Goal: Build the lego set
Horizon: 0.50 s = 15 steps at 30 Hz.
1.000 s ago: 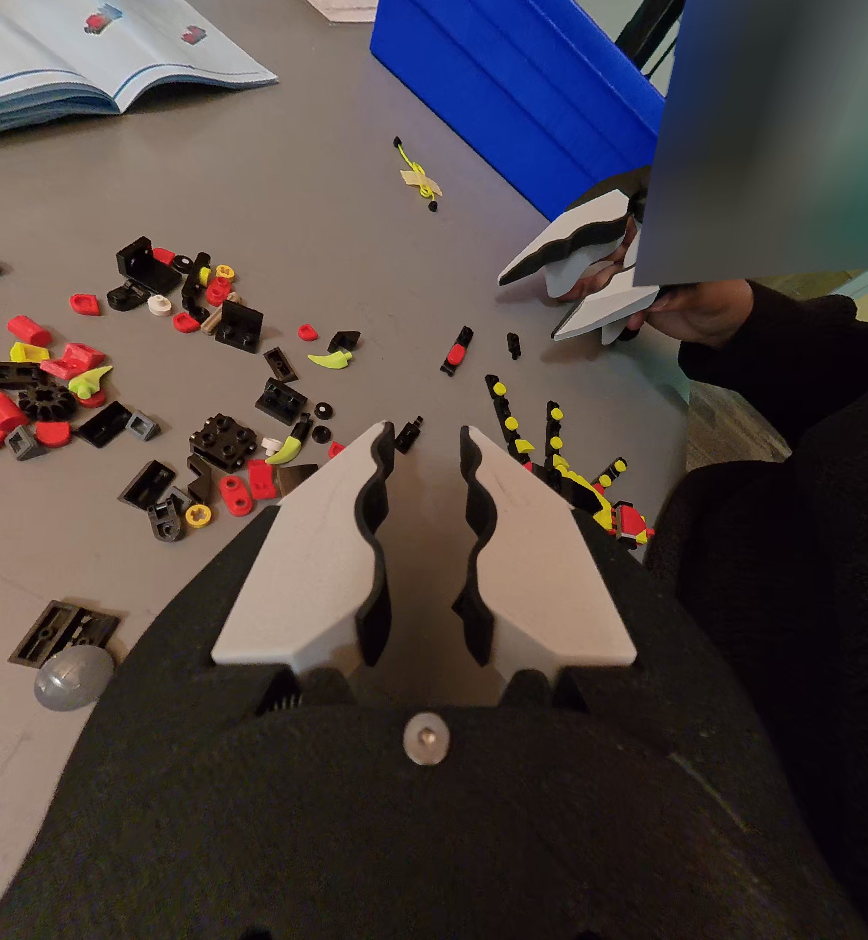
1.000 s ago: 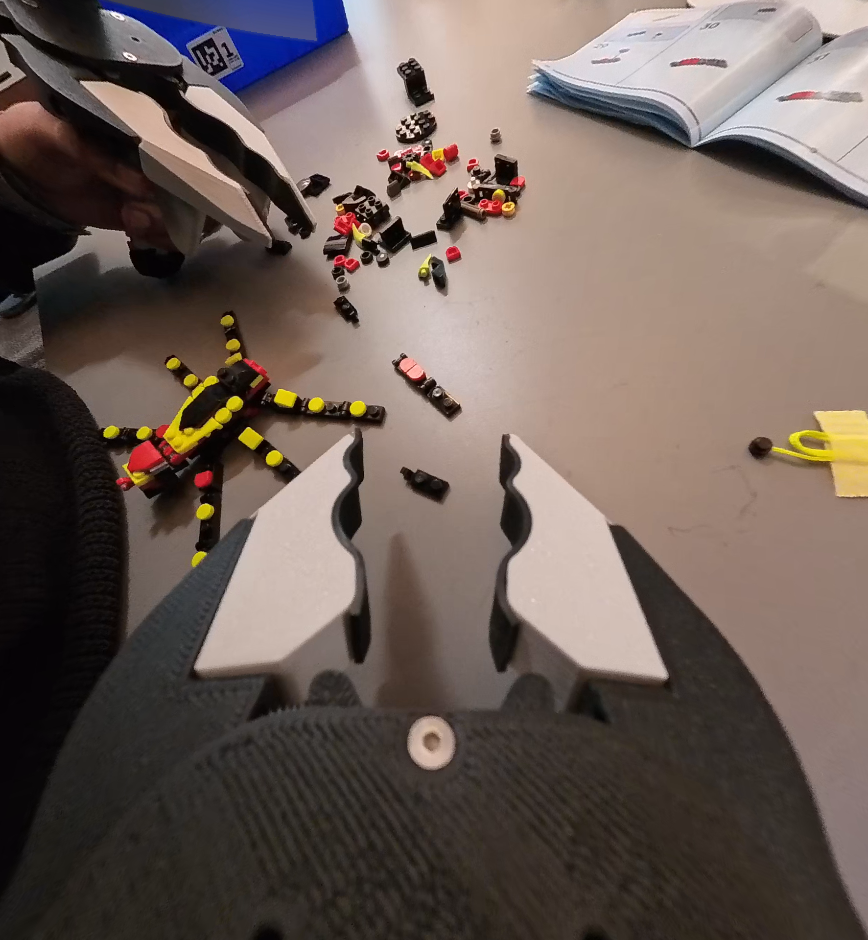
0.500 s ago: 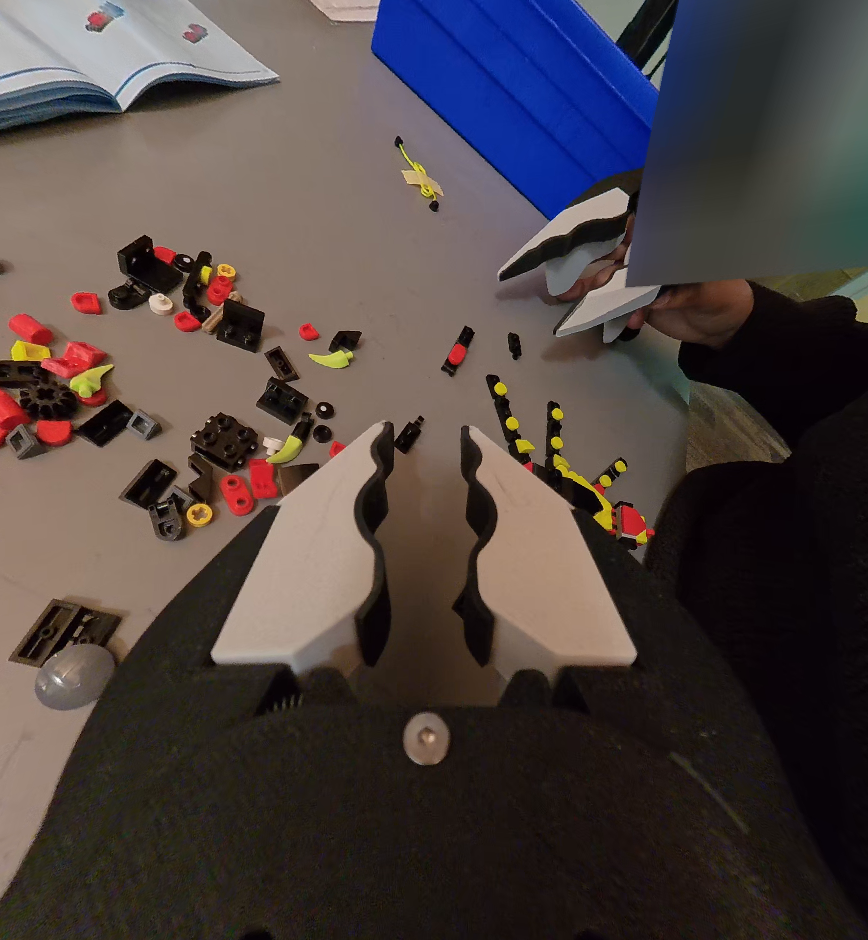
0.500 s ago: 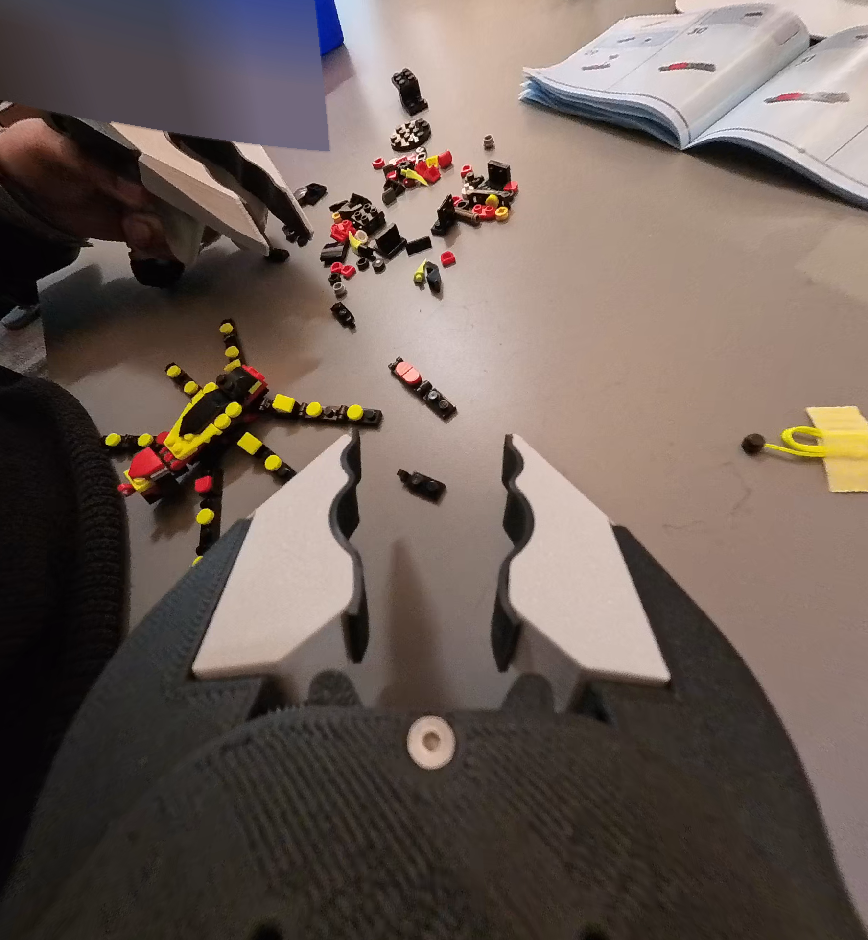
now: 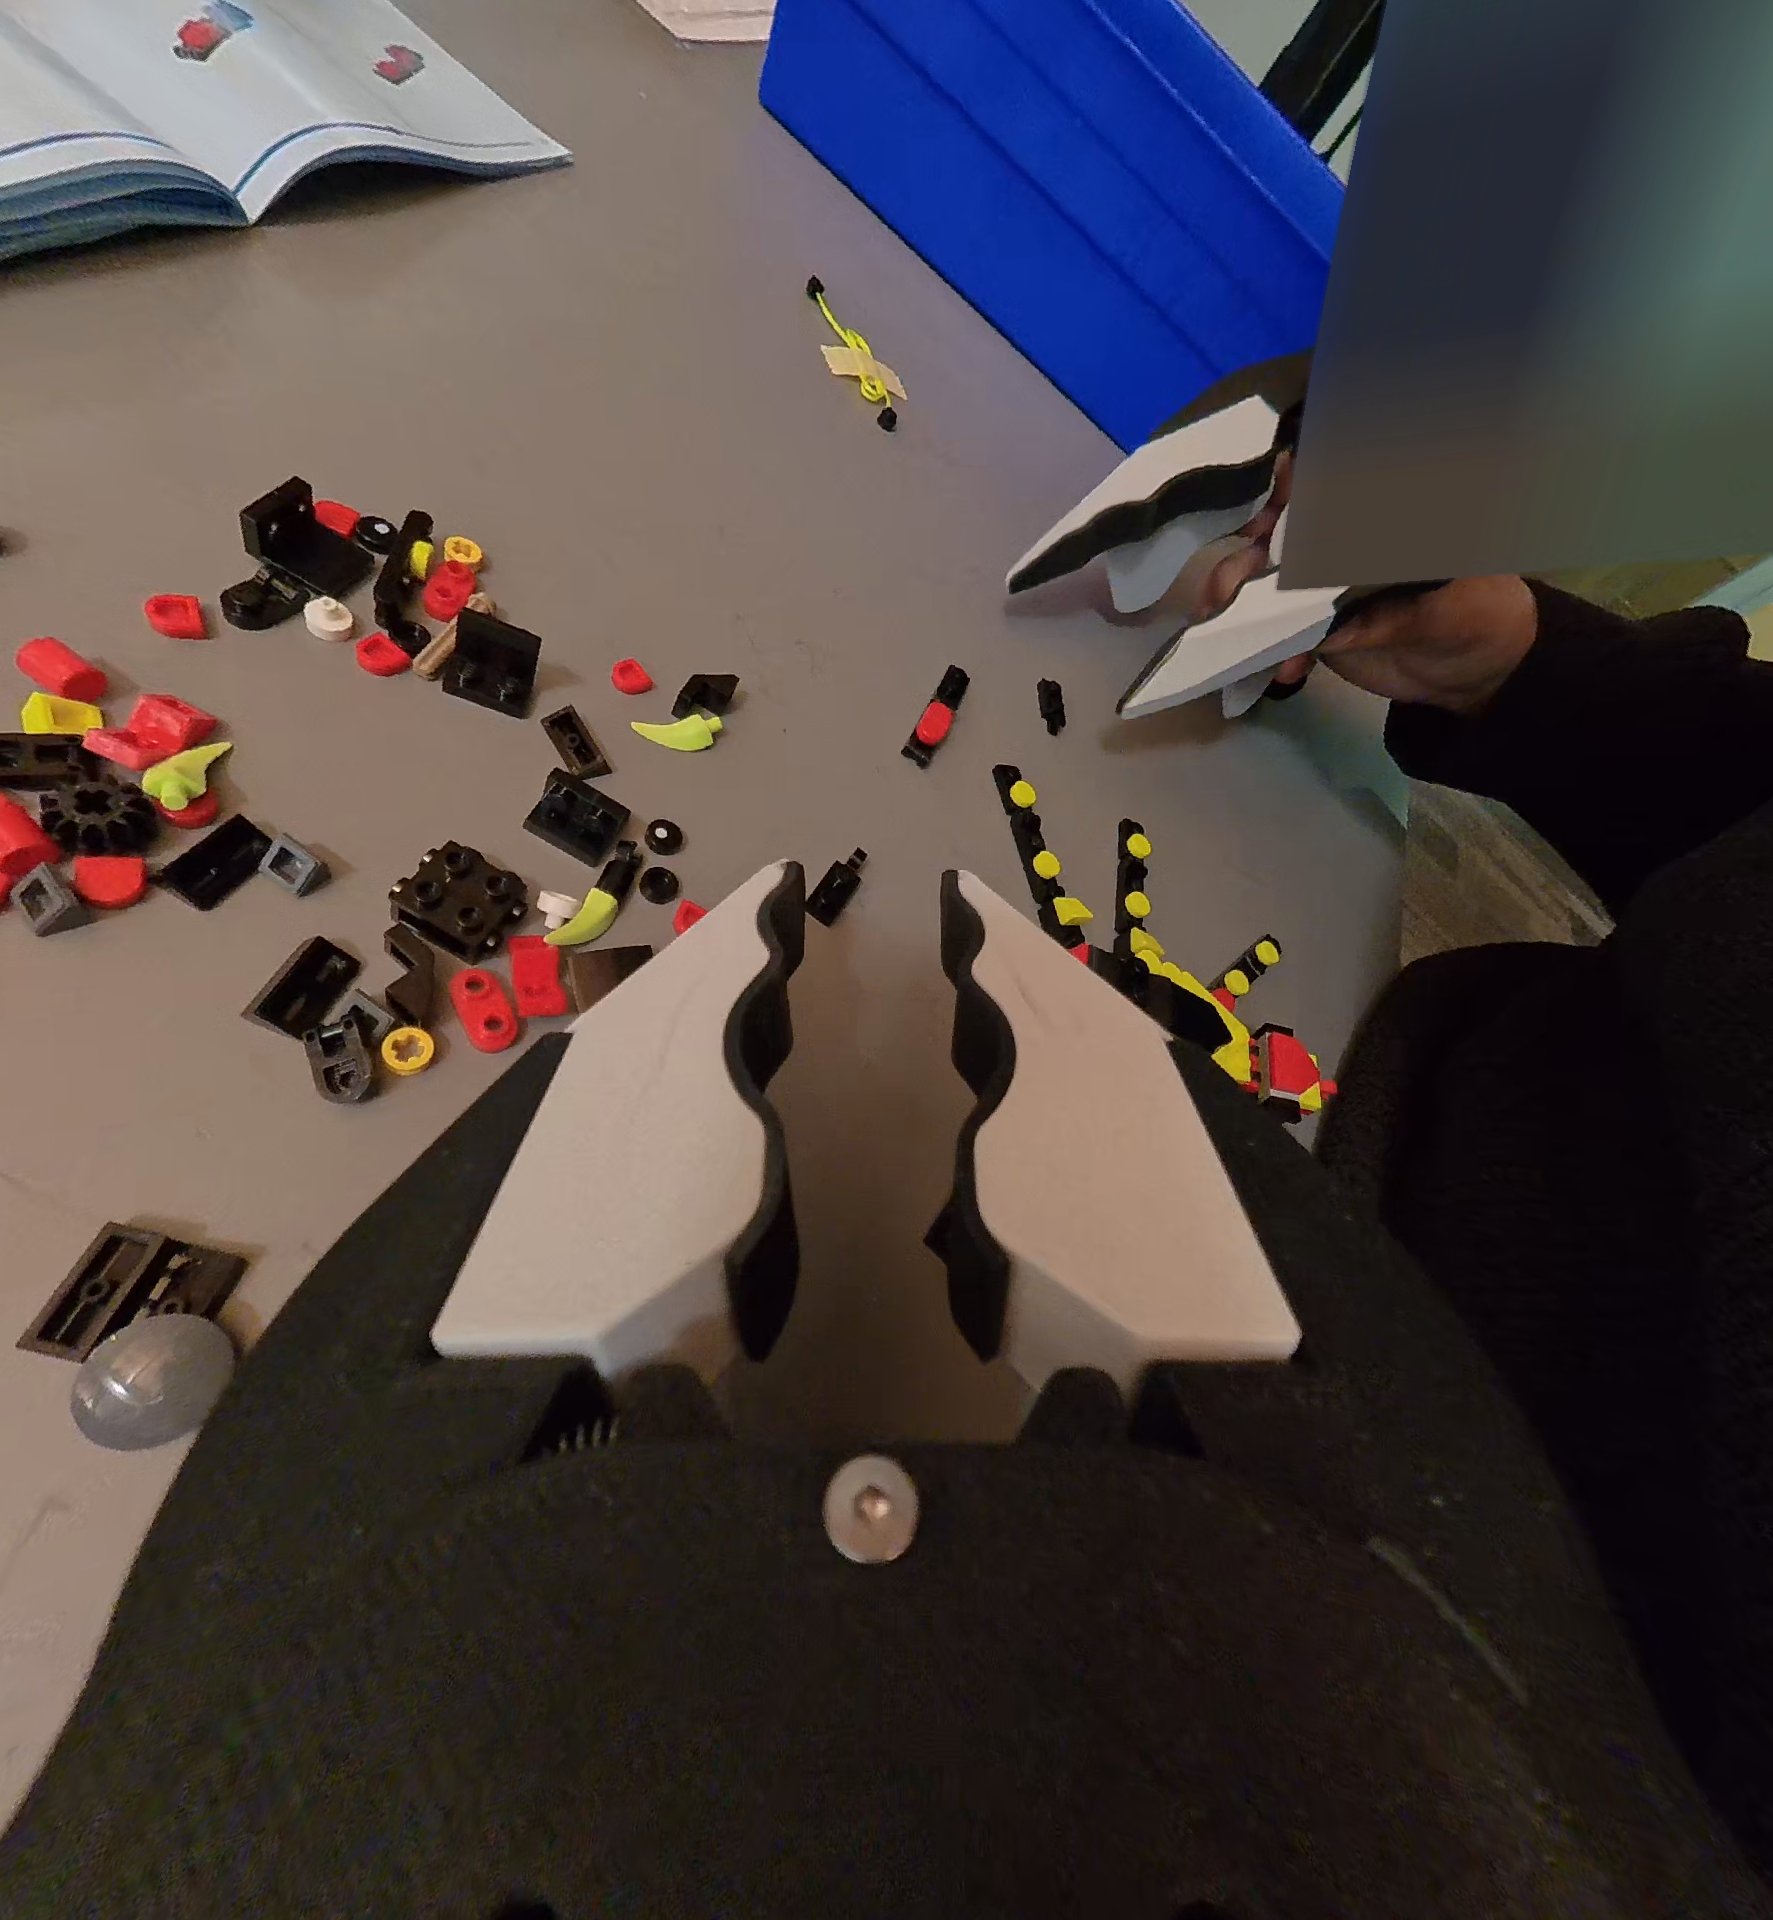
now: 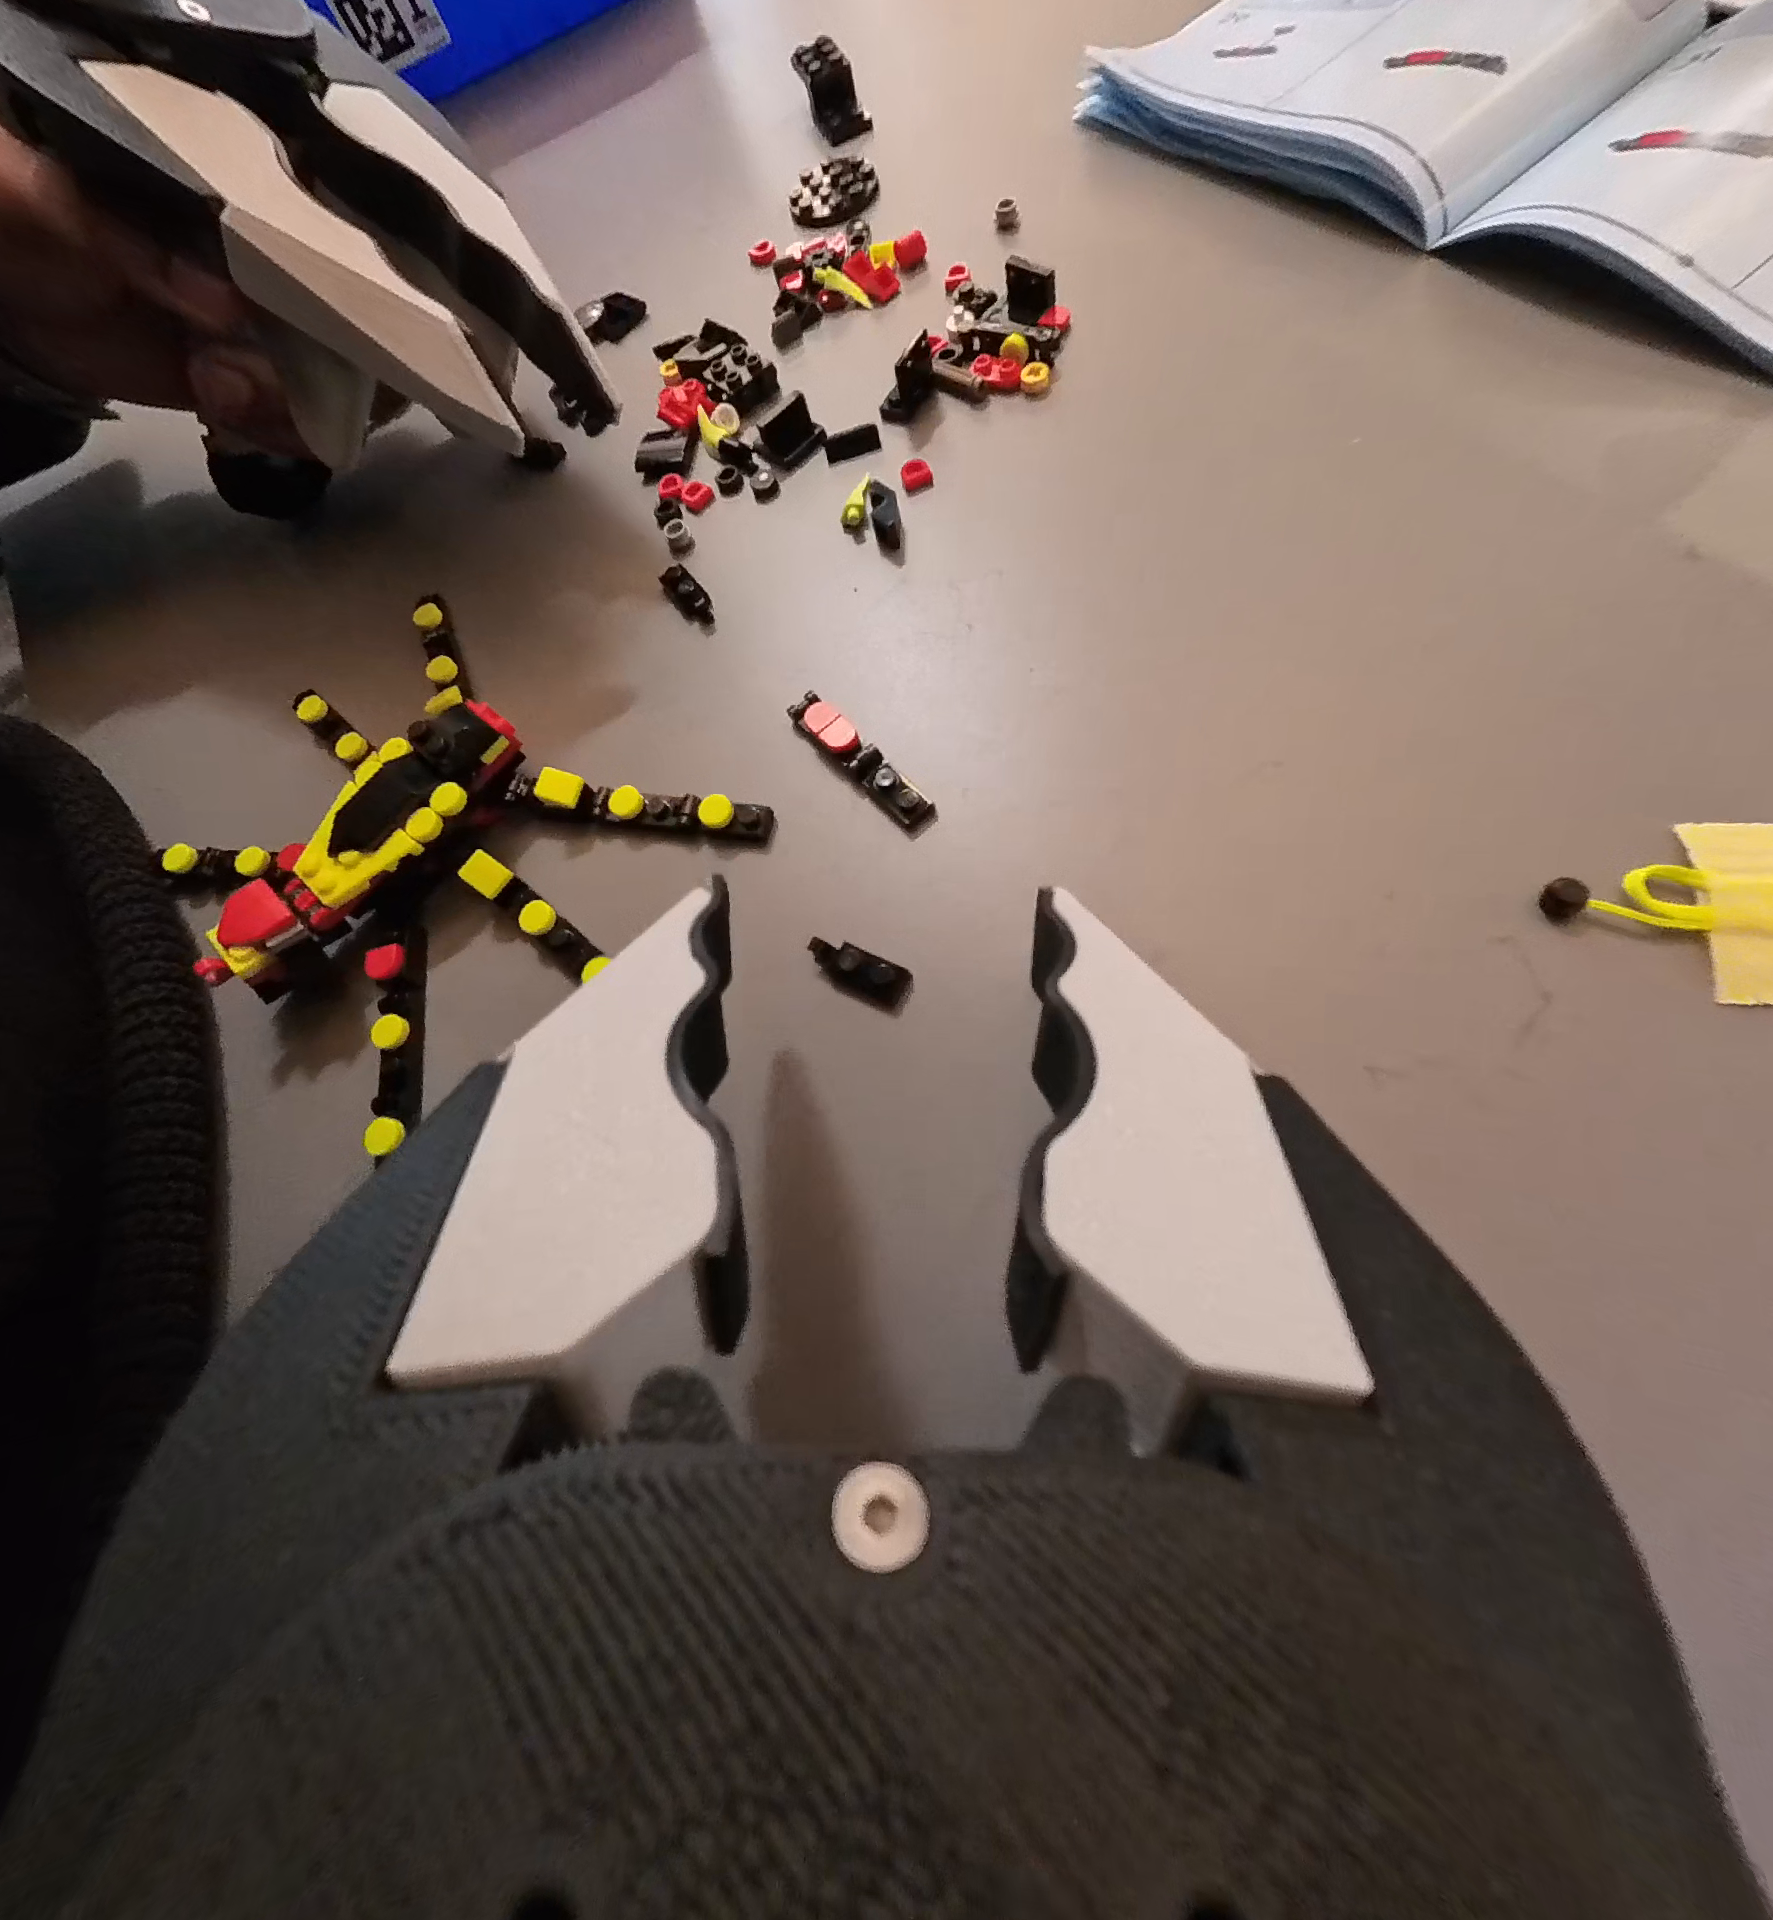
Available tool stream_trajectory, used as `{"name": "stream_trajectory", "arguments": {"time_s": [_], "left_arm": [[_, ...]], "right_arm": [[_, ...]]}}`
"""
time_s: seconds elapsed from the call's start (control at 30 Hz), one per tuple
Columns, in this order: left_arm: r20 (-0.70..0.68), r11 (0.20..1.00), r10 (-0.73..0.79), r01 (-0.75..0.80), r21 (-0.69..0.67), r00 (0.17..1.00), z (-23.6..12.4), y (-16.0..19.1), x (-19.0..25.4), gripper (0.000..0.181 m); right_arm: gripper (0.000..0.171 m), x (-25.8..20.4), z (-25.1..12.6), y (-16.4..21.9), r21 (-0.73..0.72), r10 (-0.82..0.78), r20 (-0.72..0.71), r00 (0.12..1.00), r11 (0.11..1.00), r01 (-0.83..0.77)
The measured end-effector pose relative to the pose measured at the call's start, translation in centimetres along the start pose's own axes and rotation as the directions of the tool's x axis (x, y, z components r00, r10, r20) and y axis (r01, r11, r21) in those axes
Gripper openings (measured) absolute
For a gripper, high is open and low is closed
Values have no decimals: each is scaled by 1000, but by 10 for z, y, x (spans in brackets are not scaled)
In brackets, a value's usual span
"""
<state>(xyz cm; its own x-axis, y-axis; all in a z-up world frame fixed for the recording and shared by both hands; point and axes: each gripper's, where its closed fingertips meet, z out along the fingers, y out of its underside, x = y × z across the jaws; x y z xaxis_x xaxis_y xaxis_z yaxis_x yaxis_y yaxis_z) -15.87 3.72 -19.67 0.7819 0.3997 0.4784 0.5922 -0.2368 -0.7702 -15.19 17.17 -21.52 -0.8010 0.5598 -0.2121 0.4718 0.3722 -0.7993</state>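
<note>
Your right gripper [image 6: 877, 904] is spread and empty, with one small black piece [image 6: 859, 971] lying between its tips; your left gripper [image 5: 866, 883] is parted and empty too. Only the right view shows the whole spider model [image 6: 399, 831], near left on the grey table [image 6: 1277, 623]. Beyond lie scattered loose pieces [image 5: 362, 769], one open instruction booklet [image 5: 186, 114] and, in the left view alone, one blue bin [image 5: 1048, 197].

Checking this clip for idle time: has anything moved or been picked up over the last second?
Almost nothing. The left claw and right claw stay open and empty, the small black piece still lies untouched at the right claw's tips, and the spider model has not shifted.
</note>
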Motion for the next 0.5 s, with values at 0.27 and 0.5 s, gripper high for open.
{"name": "stream_trajectory", "arguments": {"time_s": [0.27,0.5], "left_arm": [[-1,1000,-2,2,-2,1000,0,1,0,25],[-2,1000,-6,6,-1,1000,0,0,0,25]], "right_arm": [[52,1,4,9,-63,-64,-37,997,996,62],[44,3,6,16,-109,-144,-72,987,985,135]]}}
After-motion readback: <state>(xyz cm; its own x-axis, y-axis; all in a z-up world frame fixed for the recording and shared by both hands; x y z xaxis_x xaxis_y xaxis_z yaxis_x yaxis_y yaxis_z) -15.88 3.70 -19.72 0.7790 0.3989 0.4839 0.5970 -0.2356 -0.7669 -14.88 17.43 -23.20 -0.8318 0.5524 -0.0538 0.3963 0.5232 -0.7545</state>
